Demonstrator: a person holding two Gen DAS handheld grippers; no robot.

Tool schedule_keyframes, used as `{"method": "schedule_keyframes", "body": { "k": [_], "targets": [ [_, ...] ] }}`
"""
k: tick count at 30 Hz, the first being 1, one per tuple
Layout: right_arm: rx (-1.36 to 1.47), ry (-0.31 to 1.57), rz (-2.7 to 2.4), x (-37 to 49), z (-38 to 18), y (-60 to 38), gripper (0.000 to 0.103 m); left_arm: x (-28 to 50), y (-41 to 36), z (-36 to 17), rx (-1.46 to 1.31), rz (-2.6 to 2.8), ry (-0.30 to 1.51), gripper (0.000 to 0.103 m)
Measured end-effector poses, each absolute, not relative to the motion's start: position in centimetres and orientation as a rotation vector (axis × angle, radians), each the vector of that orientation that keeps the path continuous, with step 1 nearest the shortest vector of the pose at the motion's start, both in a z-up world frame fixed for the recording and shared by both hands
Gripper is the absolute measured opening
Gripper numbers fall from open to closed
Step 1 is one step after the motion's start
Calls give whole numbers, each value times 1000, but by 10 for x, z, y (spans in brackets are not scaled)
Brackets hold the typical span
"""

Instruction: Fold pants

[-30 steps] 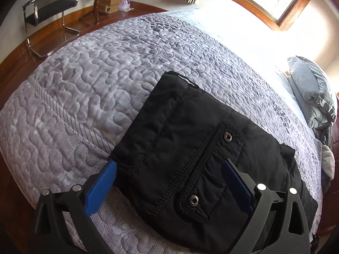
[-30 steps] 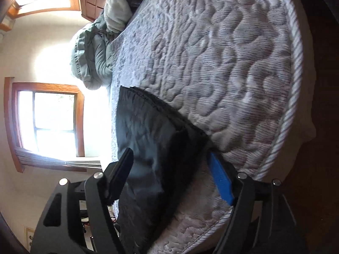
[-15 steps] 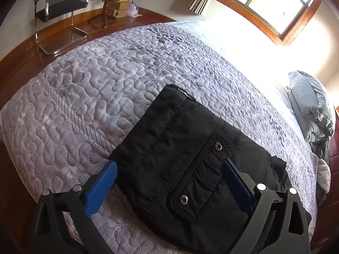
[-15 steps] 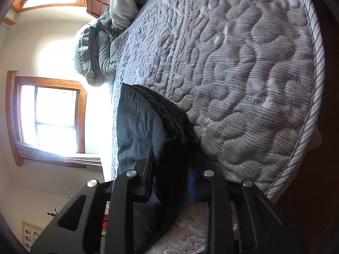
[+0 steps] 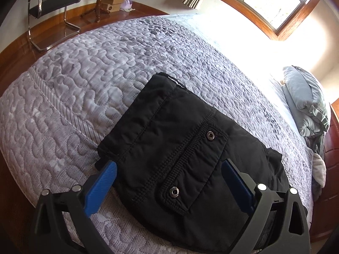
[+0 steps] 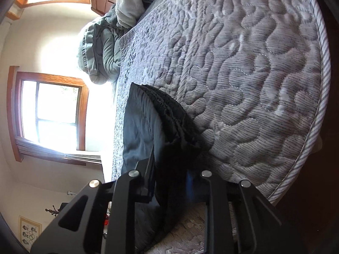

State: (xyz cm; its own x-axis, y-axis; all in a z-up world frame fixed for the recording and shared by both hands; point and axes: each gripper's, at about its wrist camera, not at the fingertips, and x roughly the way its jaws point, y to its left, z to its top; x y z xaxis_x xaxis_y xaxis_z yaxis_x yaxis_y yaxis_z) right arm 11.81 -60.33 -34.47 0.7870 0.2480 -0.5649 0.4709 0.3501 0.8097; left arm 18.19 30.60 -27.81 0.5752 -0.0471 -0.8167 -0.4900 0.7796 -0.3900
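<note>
The black pants lie folded into a thick bundle on the grey quilted bed, a snap pocket facing up. My left gripper is open, its blue pads straddling the bundle's near end just above it. In the right wrist view my right gripper is shut on the edge of the folded pants, gripping the stacked layers.
Grey pillows and bedding are piled at the head of the bed. A chair and boxes stand on the wooden floor beyond the bed's far side. The bed's piped edge lies close to my right gripper.
My right gripper has closed on the pants' edge; it was open a second ago. My left gripper has stayed open and drawn back slightly.
</note>
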Motion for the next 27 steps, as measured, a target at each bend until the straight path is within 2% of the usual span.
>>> {"method": "schedule_keyframes", "body": {
  "k": [14, 27],
  "targets": [
    [900, 743, -177, 146, -241, -553, 20, 152, 314, -293, -724, 297, 794, 99],
    [747, 742, -176, 162, -189, -503, 20, 146, 297, -299, -637, 276, 758, 99]
  ]
}}
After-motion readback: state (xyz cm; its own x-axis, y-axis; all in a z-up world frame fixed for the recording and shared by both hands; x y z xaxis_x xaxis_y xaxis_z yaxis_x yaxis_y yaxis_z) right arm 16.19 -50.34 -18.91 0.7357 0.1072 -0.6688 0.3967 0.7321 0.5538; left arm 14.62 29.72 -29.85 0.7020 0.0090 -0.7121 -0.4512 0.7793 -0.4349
